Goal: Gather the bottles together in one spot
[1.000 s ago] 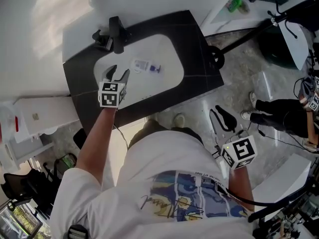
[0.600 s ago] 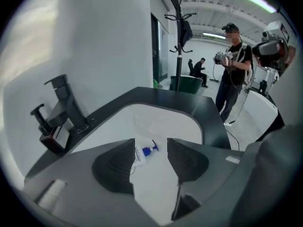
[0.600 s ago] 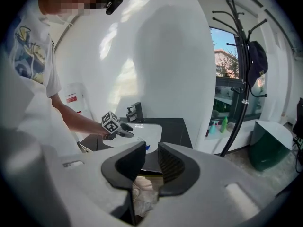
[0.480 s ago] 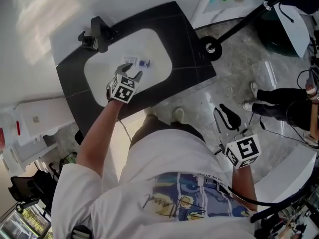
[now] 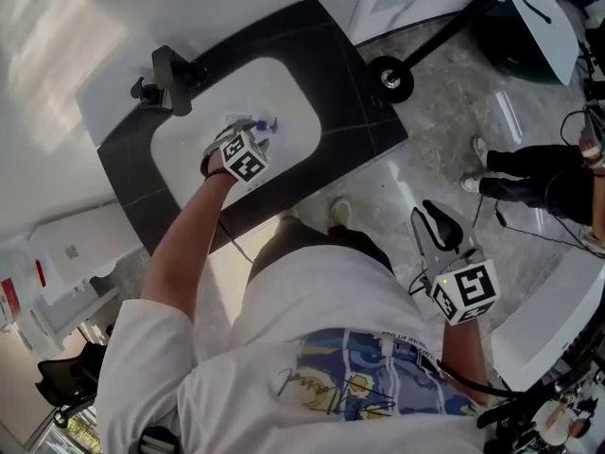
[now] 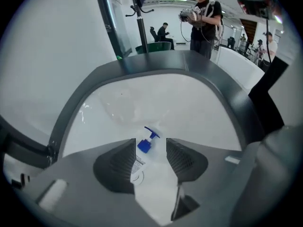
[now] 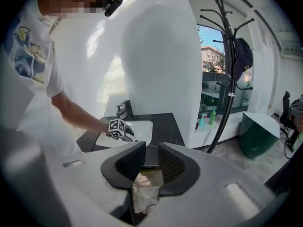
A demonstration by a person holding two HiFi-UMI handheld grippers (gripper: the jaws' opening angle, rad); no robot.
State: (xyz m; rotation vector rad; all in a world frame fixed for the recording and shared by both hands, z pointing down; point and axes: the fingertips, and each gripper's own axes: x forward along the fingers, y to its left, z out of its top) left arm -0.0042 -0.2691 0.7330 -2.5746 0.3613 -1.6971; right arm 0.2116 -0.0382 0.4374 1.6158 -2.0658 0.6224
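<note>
The bottle point(image 6: 140, 156) is lying on its side in the white sink basin point(image 6: 142, 103), its blue pump cap pointing away from the left gripper view's camera. It is carrying a white label with dark print that is too small to read. The left gripper point(image 6: 150, 144) is reaching down into the basin with its jaws closing. The bottle is sitting between them, close against one jaw, and a gap is showing at the other, so nothing is gripped yet. The left arm is stretching out nearly straight from the shoulder across the black countertop point(image 5: 350, 74), forearm bare, and the marker cube point(image 5: 246, 156) is showing black-and-white square patterns. The right gripper point(image 7: 151, 148) is hanging low beside the hip over the floor, arm bent, jaws parted and empty. The white T-shirt point(image 5: 331, 367) is bearing a blue picture and a scrawled line that cannot be read.
</note>
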